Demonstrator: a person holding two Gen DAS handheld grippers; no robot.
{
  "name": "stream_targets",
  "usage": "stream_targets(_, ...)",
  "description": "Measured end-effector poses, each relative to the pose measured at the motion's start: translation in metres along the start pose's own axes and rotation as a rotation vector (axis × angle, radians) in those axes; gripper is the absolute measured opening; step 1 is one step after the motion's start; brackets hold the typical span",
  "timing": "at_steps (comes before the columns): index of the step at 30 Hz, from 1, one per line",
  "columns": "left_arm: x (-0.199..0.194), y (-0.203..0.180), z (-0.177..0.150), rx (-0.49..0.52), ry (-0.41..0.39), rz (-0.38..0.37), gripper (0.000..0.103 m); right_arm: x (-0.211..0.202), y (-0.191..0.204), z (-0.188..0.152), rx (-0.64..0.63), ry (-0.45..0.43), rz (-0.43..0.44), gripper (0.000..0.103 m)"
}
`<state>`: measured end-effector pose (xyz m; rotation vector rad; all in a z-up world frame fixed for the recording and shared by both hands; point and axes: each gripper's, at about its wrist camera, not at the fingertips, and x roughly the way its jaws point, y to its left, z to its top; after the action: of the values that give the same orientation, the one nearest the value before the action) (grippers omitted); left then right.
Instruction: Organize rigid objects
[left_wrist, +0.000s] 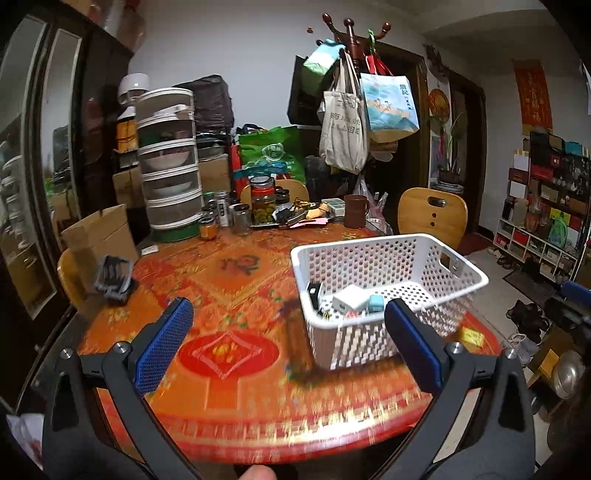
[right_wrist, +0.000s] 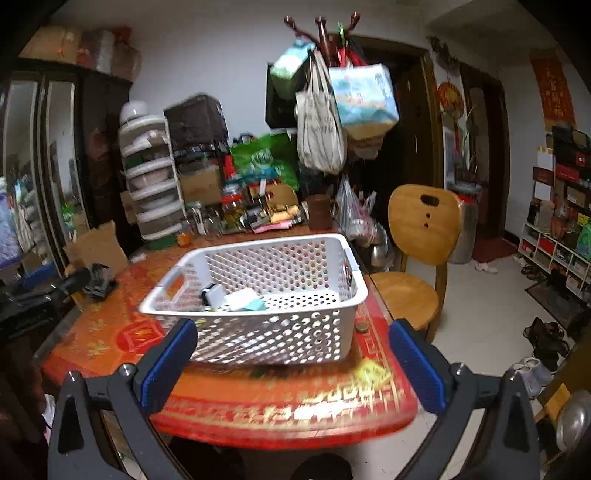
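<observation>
White perforated basket (left_wrist: 388, 273) stands on the bench (left_wrist: 229, 273), which is covered by a red-orange patterned cloth; all positions below are given relative to this basket. Inside it, against the near wall, lie a white block-shaped object (left_wrist: 349, 298), a small light-blue object (left_wrist: 376, 302) just beside the white one, and a dark object (left_wrist: 314, 291) against the left wall; their exact type cannot be determined. The left claw (left_wrist: 288, 321) is released, its blue-padded fingers spread wide and holding nothing: one finger is in front of the basket's near right corner, the other well apart to the basket's left, above the cloth. The right claw (right_wrist: 293, 339) is likewise released and empty, both fingers straddling the basket's near wall (right_wrist: 273, 332) without touching it. A dark grey clip-like device (left_wrist: 114, 277) lies on the bench well to the left of the basket. Behind the basket stand a brown mug (left_wrist: 355, 210), glass jars (left_wrist: 263, 199) and a stacked food cover tower (left_wrist: 168, 162). A wooden chair (right_wrist: 421, 243) stands just right of the basket.
</observation>
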<state>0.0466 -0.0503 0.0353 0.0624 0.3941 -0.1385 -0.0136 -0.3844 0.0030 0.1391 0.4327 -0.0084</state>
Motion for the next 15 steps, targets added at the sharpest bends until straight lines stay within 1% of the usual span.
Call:
stream_targets(2,-0.029,0.005,-0.015,0.000,-0.010,0.031,0.103,-0.031,0.009,-0.007,-0.004,-0.028,0.012,0.103)
stream_targets(4,-0.053,0.006,-0.027,0.002,-0.022,0.046,0.103,-0.057,0.016,-0.016,-0.004,-0.050,0.022,0.103)
stream_targets(6,-0.074,0.007,-0.036,0.002,-0.038,0.045,0.103,-0.071,0.021,-0.024,0.009,-0.042,0.053,0.103)
stream_targets(8,-0.088,0.003,-0.040,0.019,-0.051,0.040,0.103,-0.076,0.027,-0.027,0.024,-0.026,0.075,0.103)
stream_targets(10,-0.097,-0.002,-0.042,0.037,-0.053,0.050,0.103,-0.081,0.041,-0.032,-0.010,-0.014,0.092,0.103)
stream_targets(12,-0.102,-0.003,-0.045,0.035,-0.046,0.036,0.103,-0.079,0.051,-0.034,-0.048,0.000,0.091,0.103)
stream_targets(15,-0.103,-0.006,-0.046,0.030,-0.022,0.030,0.103,-0.077,0.057,-0.033,-0.057,0.008,0.101,0.103)
